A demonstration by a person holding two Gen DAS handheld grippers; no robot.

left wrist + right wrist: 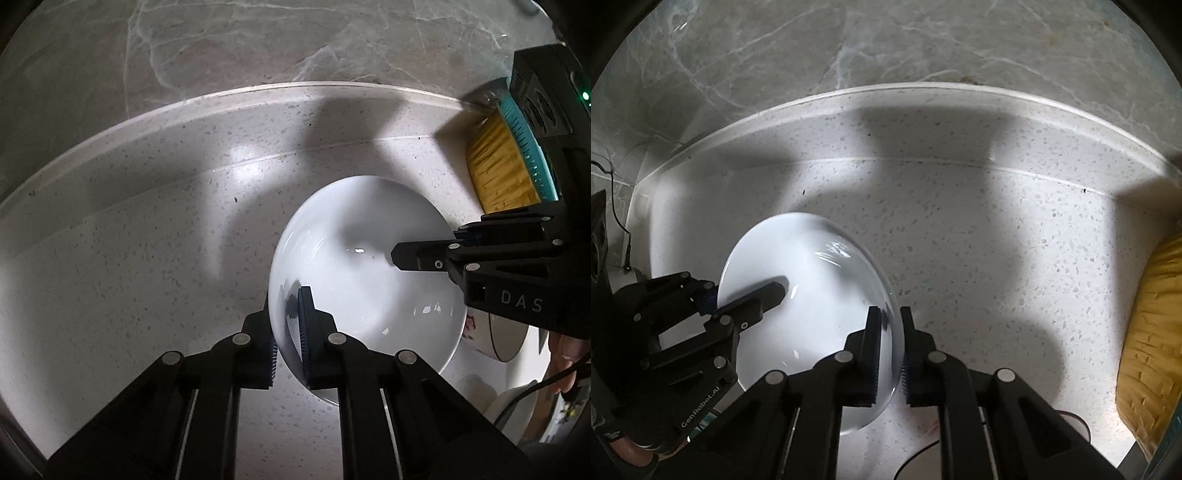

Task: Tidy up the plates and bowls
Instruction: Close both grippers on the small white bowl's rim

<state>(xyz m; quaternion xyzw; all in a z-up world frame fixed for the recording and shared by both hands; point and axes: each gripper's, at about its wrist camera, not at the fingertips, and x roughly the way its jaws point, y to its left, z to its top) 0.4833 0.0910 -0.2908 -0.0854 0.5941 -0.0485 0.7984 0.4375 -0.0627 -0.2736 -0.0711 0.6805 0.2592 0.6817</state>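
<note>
Left wrist view: the left gripper [288, 339] pinches the white bowl's [362, 266] near-left rim; the right gripper [888, 354] pinches the opposite rim — the bowl lies between them on the counter [147, 240], short of its back edge, ready for lifting.

Home kitchen: speckled counter [960, 229], marble backsplash [886, 44].
</note>
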